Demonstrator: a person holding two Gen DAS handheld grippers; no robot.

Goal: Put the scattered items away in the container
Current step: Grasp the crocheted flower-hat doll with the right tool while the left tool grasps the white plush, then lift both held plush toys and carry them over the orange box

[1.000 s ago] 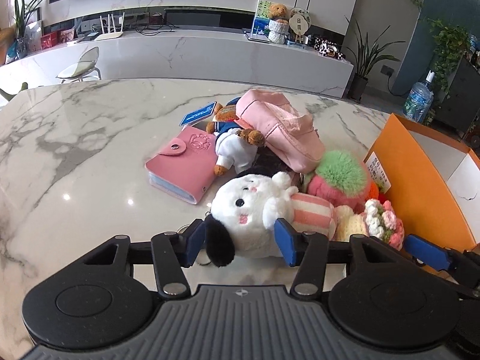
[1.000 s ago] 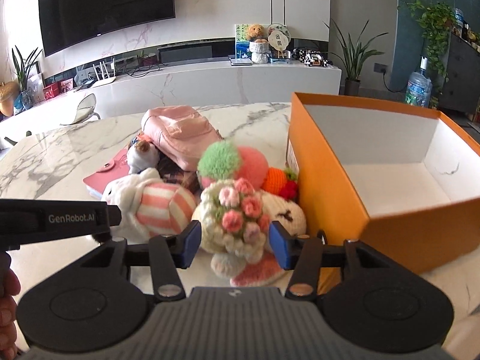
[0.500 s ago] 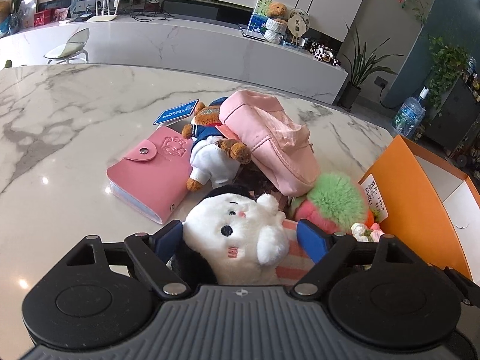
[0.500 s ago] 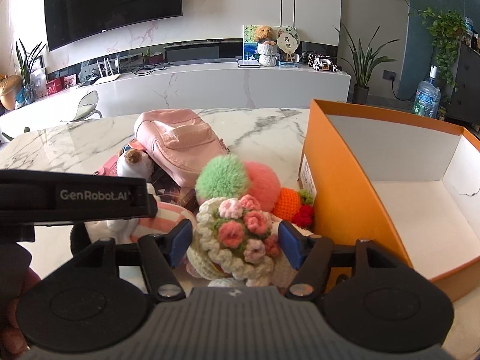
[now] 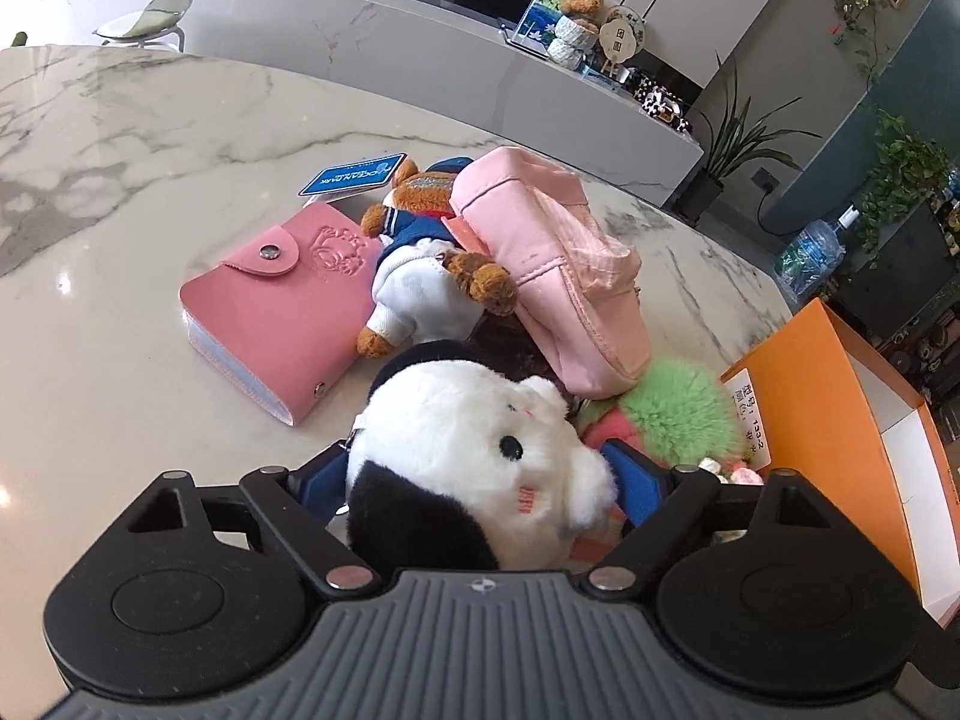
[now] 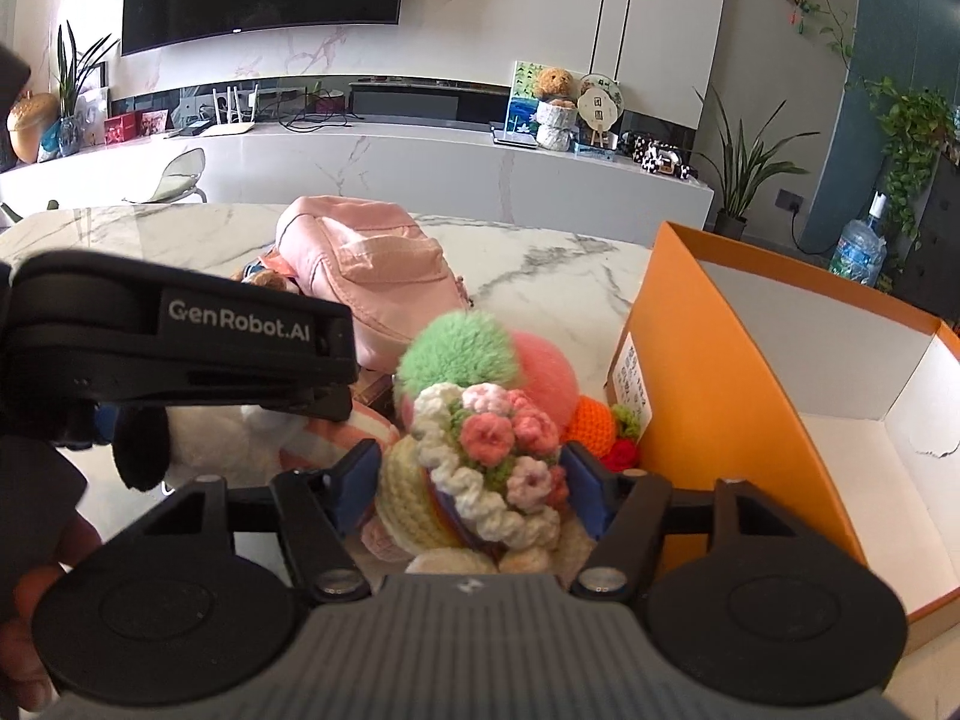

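My left gripper (image 5: 477,480) is shut on a white plush dog with black ears (image 5: 474,444) and holds it above the marble table. My right gripper (image 6: 471,489) is shut on a crocheted doll with a flower bouquet (image 6: 489,468), lifted beside the orange box (image 6: 720,372). The orange box also shows at the right of the left wrist view (image 5: 840,420). On the table lie a pink card wallet (image 5: 276,306), a teddy bear in sailor clothes (image 5: 420,276), a pink pouch (image 5: 558,276) and a green-and-pink pompom (image 5: 666,414).
A blue card (image 5: 354,174) lies beyond the wallet. A crocheted carrot (image 6: 594,426) sits against the box wall. The left gripper's body (image 6: 180,336) fills the left of the right wrist view. The box's white inside (image 6: 870,480) holds nothing visible.
Both grippers closed in on their toys and lifted: the plush dog rose and tilted in the left gripper, and the crocheted doll rose in the right gripper toward the box.
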